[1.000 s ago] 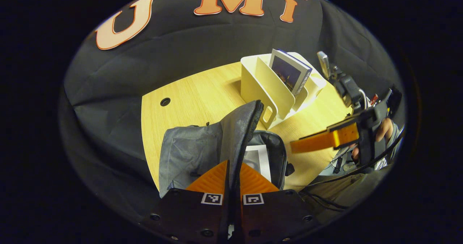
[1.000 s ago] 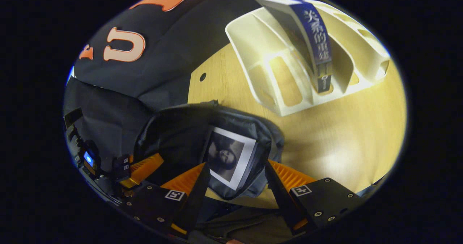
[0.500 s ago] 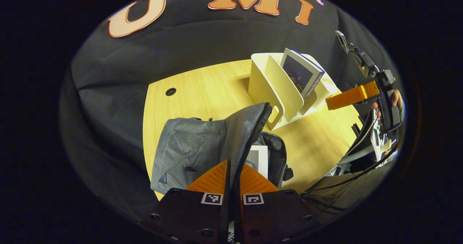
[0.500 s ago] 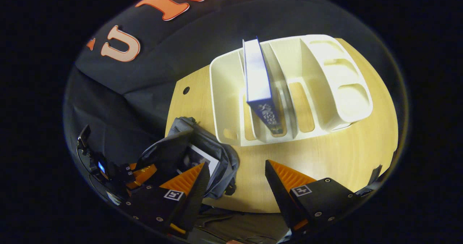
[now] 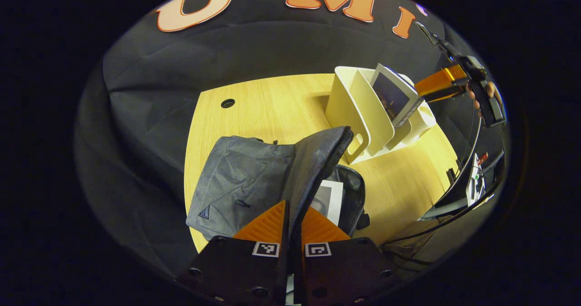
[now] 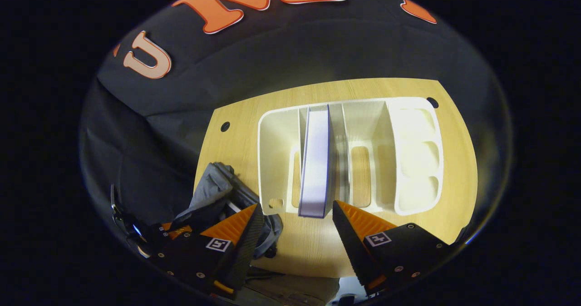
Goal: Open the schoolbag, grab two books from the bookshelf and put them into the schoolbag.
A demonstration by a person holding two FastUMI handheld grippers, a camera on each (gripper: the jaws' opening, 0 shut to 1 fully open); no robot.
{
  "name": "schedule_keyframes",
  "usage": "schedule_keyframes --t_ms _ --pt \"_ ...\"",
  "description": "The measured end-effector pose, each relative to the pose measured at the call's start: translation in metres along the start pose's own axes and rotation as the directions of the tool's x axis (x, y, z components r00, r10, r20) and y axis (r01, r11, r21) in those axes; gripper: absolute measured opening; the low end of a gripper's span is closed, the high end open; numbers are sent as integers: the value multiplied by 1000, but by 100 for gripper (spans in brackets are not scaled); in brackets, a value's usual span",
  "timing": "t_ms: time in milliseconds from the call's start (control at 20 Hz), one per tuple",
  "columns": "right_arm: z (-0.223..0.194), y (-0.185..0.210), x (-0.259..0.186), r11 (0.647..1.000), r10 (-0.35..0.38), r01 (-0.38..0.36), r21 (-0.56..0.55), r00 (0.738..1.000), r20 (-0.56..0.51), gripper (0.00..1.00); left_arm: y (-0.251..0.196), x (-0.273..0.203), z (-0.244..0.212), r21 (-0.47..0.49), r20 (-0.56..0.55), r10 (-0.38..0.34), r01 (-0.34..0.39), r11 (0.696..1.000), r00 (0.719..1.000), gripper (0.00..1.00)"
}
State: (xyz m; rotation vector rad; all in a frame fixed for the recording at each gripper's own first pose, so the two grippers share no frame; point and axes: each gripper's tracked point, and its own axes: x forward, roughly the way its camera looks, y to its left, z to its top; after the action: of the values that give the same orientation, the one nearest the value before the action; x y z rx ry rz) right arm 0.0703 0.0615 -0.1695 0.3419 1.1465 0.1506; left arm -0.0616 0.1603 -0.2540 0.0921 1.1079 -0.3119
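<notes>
One book already lies inside the schoolbag, so we judge the task about half done, with a second book yet to fetch.

We start with the tabletop (image 6: 454,160), the pale wood surface across the middle of both views; it carries everything else. Next in size is the schoolbag (image 5: 240,183), grey, at lower centre of the left gripper view. Its flap (image 5: 317,160) stands raised along the zipper line, which keeps the mouth open for loading. In that mouth we see the first book (image 5: 327,200), its white-bordered cover facing up.

The bookshelf (image 6: 408,151), a white divided rack, occupies the centre of the right gripper view and the upper right of the left gripper view. Its dividers keep a volume upright, spine edge accessible from above. The second book (image 6: 314,160) stands in a slot left of the rack's centre, leaning on a divider.

The left gripper (image 5: 290,215), bottom centre of its view, has its orange fingers pressed together on the flap edge; we judge this grip props the bag open.

The right gripper (image 6: 295,215) is spread wide and holds nothing. Its fingers frame the near end of the standing book without touching it, which suggests alignment for a pinch across the cover faces.
</notes>
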Motion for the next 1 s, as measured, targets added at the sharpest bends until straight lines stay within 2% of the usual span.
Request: schedule_keyframes --t_ms 200,250,450,650,700,750,800,850,900,950,1000 --pt "26 -9 22 999 -41 41 -6 998 -41 90 2 3 1 -27 -9 23 -24 999 1000 6" --pt "29 -12 31 999 -48 48 6 997 -60 89 2 3 0 -34 -11 31 -31 999 999 9" --pt "32 -20 62 996 -78 81 24 989 -126 86 2 1 -2 -69 -26 60 -61 996 998 6" --pt "31 -28 83 993 -107 113 25 979 -171 73 -1 -1 -5 -108 -41 76 -80 991 996 7" --pt "29 -29 85 992 -113 120 29 977 -180 65 -1 -1 -5 -115 -44 80 -85 990 996 9" --pt "29 -30 85 991 -120 129 36 975 -189 60 -2 -1 -6 -120 -45 85 -90 989 995 6" --pt "31 -31 86 990 -127 137 40 974 -185 43 -3 -1 -5 -124 -46 89 -94 988 995 6" --pt "32 -35 85 989 -137 146 38 974 -180 52 -3 -2 -5 -126 -44 91 -96 987 995 6" --pt "32 -38 82 986 -152 162 42 973 -175 39 -3 -1 -5 -130 -44 92 -97 987 995 6" --pt "34 -42 79 983 -167 177 46 972 -167 46 -4 -1 -5 -132 -41 91 -96 987 995 6" --pt "32 -45 75 984 -161 172 53 973 -166 39 -3 -1 -5 -133 -39 90 -95 987 995 6"
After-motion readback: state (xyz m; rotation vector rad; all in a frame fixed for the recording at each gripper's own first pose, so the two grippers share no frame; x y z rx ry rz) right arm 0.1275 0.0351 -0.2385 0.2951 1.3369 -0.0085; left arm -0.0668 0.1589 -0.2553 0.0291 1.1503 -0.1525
